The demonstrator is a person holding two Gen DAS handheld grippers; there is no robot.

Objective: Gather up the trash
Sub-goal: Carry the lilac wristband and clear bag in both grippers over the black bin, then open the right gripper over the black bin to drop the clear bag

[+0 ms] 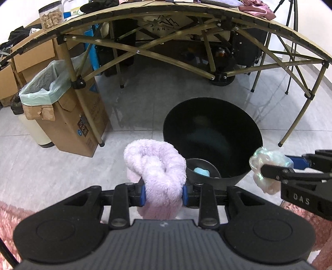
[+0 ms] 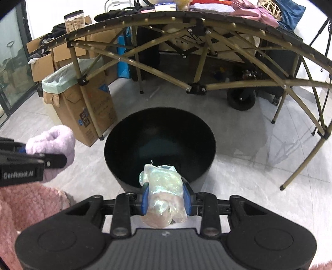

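A fluffy lilac cloth [image 1: 160, 166], thick-piled and folded into a soft loop, is clamped between the blue pads of the left hand-held gripper [image 1: 164, 195], whose jaws are closed onto the fabric, which bulges above and hangs below the pads. In the right wrist view the same cloth [image 2: 56, 143] is seen at the left edge, held beside the black bin.

A crumpled wad of thin, iridescent plastic film [image 2: 164, 187], translucent with pale pink and green sheen, is gripped by the right hand-held gripper [image 2: 165, 197]; its blue pads are pressed against both sides of the wad. From the left wrist view the wad [image 1: 267, 166] is seen just beside the bin's right rim.

A round black bin [image 2: 159, 145], smooth-walled and glossy, stands on the grey tiled floor [image 1: 134, 108] directly ahead of both grippers. A small pale blue object [image 1: 201, 172] is seen in a smaller dark bowl-shaped part at the bin's near edge; what it is cannot be told.

A cardboard box [image 1: 72, 124] lined with a thin pale green bag [image 1: 41, 83] stands to the left, against a leg of a folding tabletop [image 1: 166, 12] with a slatted top and tan tubular struts. A shaggy pink rug [image 2: 25, 207] lies at the lower left.
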